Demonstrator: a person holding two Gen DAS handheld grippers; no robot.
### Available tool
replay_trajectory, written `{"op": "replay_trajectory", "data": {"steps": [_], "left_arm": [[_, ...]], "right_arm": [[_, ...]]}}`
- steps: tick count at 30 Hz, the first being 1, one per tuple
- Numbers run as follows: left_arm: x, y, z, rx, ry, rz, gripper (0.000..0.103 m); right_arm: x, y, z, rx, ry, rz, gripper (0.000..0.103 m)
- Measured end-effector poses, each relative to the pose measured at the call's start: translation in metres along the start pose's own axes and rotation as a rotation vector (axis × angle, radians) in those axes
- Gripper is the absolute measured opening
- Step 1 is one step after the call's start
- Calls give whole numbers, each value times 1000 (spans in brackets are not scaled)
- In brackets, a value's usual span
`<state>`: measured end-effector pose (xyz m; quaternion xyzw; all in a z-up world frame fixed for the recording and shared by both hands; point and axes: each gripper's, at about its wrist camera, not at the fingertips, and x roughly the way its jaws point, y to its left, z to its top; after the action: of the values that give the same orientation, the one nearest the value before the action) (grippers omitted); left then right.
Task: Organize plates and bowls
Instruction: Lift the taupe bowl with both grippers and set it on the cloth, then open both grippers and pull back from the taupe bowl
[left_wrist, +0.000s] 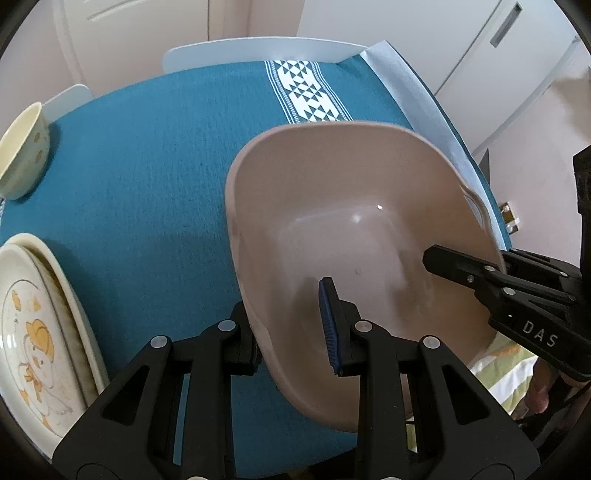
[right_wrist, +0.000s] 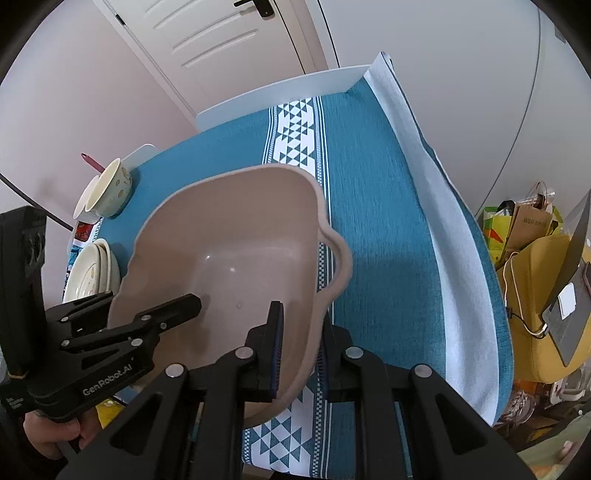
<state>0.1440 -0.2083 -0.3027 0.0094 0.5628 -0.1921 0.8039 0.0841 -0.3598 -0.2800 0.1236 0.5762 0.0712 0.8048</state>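
A large beige plastic basin (left_wrist: 351, 221) with handle lips, empty inside, is over the blue tablecloth (left_wrist: 147, 166). I cannot tell whether its bottom touches the cloth. My left gripper (left_wrist: 291, 332) is shut on its near-left rim, one pad inside the wall and one outside. My right gripper (right_wrist: 301, 343) is shut on the opposite rim and also shows in the left wrist view (left_wrist: 461, 266). The left gripper (right_wrist: 147, 317) shows in the right wrist view, a hand beneath it. A stack of cream plates (left_wrist: 33, 332) with a duck drawing lies at the table's left edge. A cream bowl (left_wrist: 24, 151) stands farther back.
In the right wrist view the bowl (right_wrist: 109, 188) and plates (right_wrist: 92, 273) sit left of the basin, a pink spoon (right_wrist: 90, 162) behind the bowl. White chair backs (right_wrist: 277, 92) line the far edge. Bags (right_wrist: 524, 221) and a yellow seat (right_wrist: 535, 295) stand right of the table.
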Motion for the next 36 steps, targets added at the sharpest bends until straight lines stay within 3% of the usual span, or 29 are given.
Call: {"op": "replay_trajectory", "data": {"steps": [8, 9, 10, 12, 14, 15, 16, 22, 26, 28, 29, 30, 32, 36], "left_arm": [[7, -1, -3, 12, 22, -1, 26], [9, -2, -2, 17, 23, -1, 32], [8, -3, -2, 22, 21, -5, 46], [5, -5, -3, 33, 0, 3, 73], [1, -5, -3, 41, -27, 24, 84], [-1, -4, -3, 38, -30, 22, 85], [-2, -4, -3, 35, -32, 21, 85], [-28, -3, -1, 45, -61, 28, 85], [-85, 0, 1, 56, -168, 43, 85], [-117, 5, 1, 49, -241, 54, 87], [-135, 10, 1, 37, -283, 63, 92], [-150, 15, 1, 24, -319, 73, 100], [-182, 31, -1, -17, -398, 122, 103], [-212, 69, 2, -118, -433, 139, 103]], "right_arm": [[2, -6, 0, 43, 7, 32, 15], [2, -5, 1, 42, 6, 33, 16], [2, -5, 1, 40, 6, 38, 17], [3, -3, 1, 43, -2, 51, 36], [1, -6, 2, 63, -23, 44, 50], [-1, -9, 2, 77, -29, 59, 61], [-2, -11, 3, 92, -39, 66, 64], [-26, -7, 10, 107, -80, 67, 66], [-69, 17, 19, 43, -162, 44, 66], [-89, 32, 26, 9, -207, 45, 82], [-98, 38, 30, -4, -233, 52, 100], [-108, 46, 33, -19, -270, 68, 103], [-126, 66, 43, -58, -350, 106, 103], [-138, 108, 63, -148, -408, 174, 103]]}}
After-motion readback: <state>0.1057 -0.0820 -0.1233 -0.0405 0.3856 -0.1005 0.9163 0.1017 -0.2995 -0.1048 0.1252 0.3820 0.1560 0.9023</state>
